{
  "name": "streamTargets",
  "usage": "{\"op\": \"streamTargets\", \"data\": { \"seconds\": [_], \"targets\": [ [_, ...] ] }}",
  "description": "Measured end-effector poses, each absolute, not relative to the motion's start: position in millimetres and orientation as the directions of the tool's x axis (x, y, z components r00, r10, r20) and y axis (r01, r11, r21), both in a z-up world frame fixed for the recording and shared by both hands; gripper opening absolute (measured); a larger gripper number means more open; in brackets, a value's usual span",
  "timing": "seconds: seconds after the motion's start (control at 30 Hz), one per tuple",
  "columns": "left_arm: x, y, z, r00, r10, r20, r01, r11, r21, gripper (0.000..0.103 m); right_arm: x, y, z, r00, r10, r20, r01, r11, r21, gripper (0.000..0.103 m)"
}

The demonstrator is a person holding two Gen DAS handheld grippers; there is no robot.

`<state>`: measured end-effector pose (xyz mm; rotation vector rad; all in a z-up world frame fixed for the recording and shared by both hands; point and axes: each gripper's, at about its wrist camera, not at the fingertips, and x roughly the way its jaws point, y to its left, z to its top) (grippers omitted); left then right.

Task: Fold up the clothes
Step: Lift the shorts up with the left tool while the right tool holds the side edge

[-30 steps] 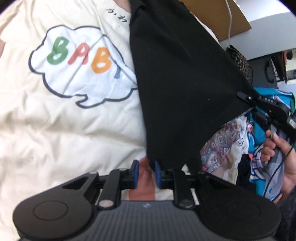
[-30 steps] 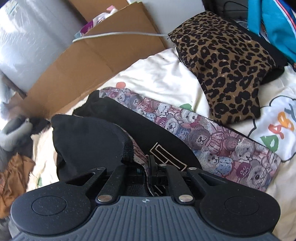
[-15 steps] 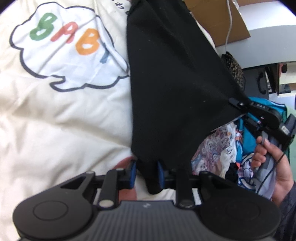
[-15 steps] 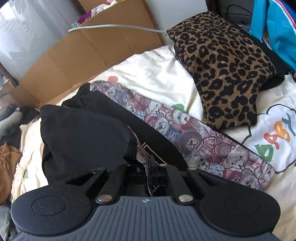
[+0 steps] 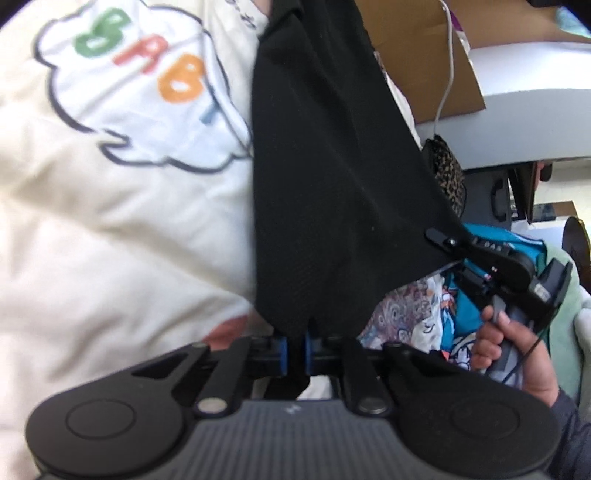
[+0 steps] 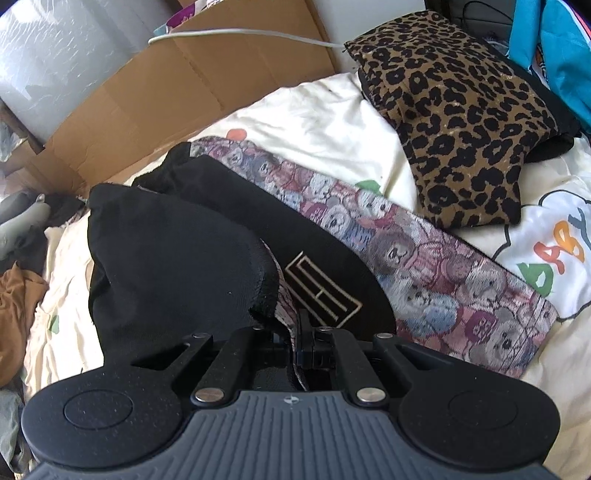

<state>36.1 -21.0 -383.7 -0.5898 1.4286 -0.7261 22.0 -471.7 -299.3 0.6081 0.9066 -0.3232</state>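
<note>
A black garment (image 5: 332,177) with a teddy-bear patterned inner side (image 6: 424,266) is stretched above the cream "BABY" bedsheet (image 5: 110,184). My left gripper (image 5: 294,352) is shut on its lower corner, the cloth pinched between the blue pads. My right gripper (image 6: 301,343) is shut on another edge of the same garment (image 6: 177,258), which drapes in front of it showing a beige square logo (image 6: 321,291). In the left wrist view the right gripper (image 5: 439,238) clamps the cloth's far corner, held by a person's hand (image 5: 506,343).
A folded leopard-print piece (image 6: 458,122) lies on the bed at the back right. Flattened cardboard (image 6: 177,99) with a white cable (image 6: 240,33) stands behind the bed. Blue and patterned clothes (image 5: 436,317) are piled at the right; brown cloth (image 6: 14,306) at the left.
My left gripper's pads have shut tighter on the black cloth's corner. The garment has shifted slightly in both views and stays stretched between the two grippers.
</note>
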Motion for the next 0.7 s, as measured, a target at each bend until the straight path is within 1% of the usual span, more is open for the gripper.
{"op": "streamTargets", "data": {
  "seconds": [0.13,0.27,0.5,0.7],
  "targets": [
    [42.0,-4.4,-376.4,0.039,-0.721,-0.691,0.093,0.692,-0.716,0.008,17.8,-463.7,-305.6,0.563,0.010,-0.826,0.499,0.792,0.350,0.002],
    [44.1,0.5,-370.9,0.050,-0.721,-0.691,0.083,0.693,-0.717,0.008,15.5,-463.5,-296.9,0.571,0.007,-0.821,0.490,0.799,0.348,0.002],
    [45.6,6.3,-352.5,0.044,-0.797,-0.603,0.047,0.605,-0.795,0.008,14.8,-472.6,-268.3,0.609,-0.020,-0.793,0.474,0.811,0.343,0.002],
    [44.9,-19.0,-344.5,0.011,-0.848,-0.530,0.060,0.530,-0.846,0.008,19.0,-493.9,-260.6,0.603,-0.051,-0.796,0.493,0.808,0.322,0.002]
  ]
}}
